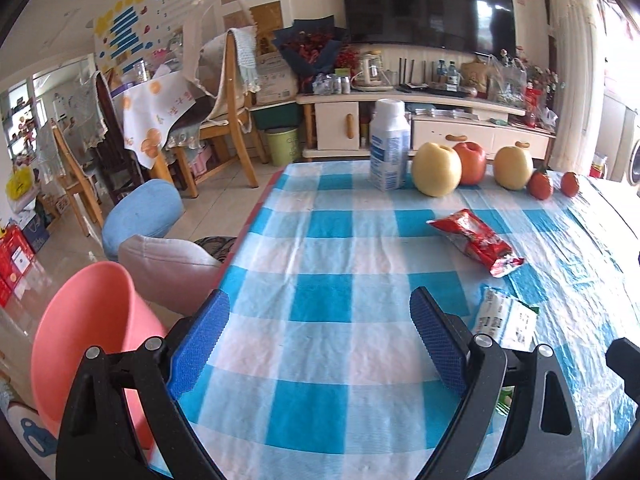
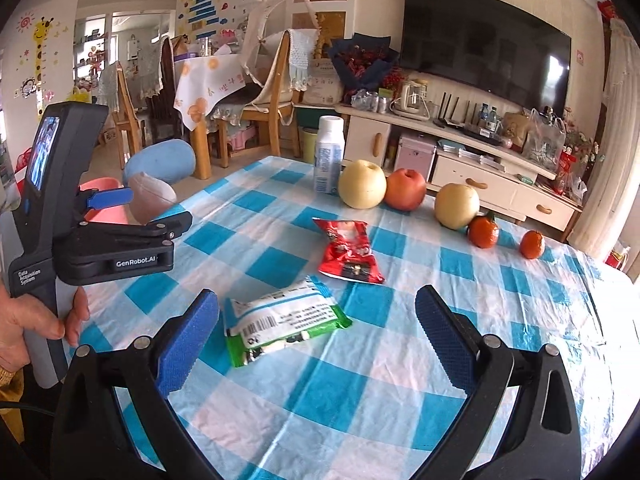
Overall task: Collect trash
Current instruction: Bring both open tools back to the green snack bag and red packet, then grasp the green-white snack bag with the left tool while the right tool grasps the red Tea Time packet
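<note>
Blue-padded and spread wide, your left tongs point(image 1: 320, 332) hung over bare checked cloth near the left edge of the surface point(image 1: 320, 248), gripping nothing and touching nothing. Your right tongs point(image 2: 318, 330) were released just as wide, also empty; the green-and-white wrapper point(image 2: 280, 320) lay on the cloth between their fingers, nearer the left pad, and neither pad pressed on it.

Beyond that wrapper, close by but apart from it, the red wrapper point(image 2: 348, 252) lay flat near the middle of the surface. Along the far edge stood a white bottle point(image 2: 330, 156), then a yellow apple point(image 2: 362, 184) touching a red apple point(image 2: 406, 190), a second yellow apple point(image 2: 456, 206), and two small oranges point(image 2: 484, 232).

Only your left view showed the pink bin point(image 1: 84, 344) clearly, standing on the floor just off the left edge of the surface, beside a pale cushion point(image 1: 168, 268); in it the green-and-white wrapper was mostly cut off behind the right finger. Only your right view showed that wrapper whole, barcode side up, and it also caught your left hand point(image 2: 36, 324) wrapped round the handle of the left tool, whose tongs stood sideways over the left edge with the pink bin just behind them.
</note>
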Demonstrator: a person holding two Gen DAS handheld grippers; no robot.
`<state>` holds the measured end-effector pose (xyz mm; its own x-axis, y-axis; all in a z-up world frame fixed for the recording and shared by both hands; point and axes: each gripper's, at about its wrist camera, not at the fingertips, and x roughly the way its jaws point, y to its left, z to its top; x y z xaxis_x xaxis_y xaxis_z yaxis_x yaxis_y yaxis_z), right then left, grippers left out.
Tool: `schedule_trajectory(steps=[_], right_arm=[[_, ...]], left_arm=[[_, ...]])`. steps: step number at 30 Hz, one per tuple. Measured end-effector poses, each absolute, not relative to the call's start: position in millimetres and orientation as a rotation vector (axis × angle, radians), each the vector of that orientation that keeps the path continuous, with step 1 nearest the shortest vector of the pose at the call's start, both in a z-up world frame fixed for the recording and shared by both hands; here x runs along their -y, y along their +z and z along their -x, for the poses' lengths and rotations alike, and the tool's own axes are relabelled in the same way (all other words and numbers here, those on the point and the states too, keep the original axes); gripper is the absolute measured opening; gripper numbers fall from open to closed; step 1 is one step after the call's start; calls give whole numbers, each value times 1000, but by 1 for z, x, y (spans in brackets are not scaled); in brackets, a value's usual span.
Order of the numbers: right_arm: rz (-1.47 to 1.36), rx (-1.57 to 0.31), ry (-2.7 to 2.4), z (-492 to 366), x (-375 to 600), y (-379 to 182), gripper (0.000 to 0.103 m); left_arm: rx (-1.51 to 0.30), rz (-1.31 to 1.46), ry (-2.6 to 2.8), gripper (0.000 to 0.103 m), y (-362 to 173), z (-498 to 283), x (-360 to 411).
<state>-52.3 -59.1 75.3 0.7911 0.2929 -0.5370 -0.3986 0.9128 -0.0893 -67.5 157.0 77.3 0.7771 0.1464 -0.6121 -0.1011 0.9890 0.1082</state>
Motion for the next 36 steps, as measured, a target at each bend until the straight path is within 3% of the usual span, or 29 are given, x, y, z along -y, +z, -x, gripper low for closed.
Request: schedule_trajectory(steps=[12,20,36], right_arm=[[96,-594,367,41,112,73,99],[9,-626,367,27,147,74,99],[-104,-739,440,-36,137,53,99]], left_arm=[[-655,-128,-28,91,74,74,-120],[-765,-201,-285,91,49,72,-73],[-873,-241,-285,91,13,44,-50]])
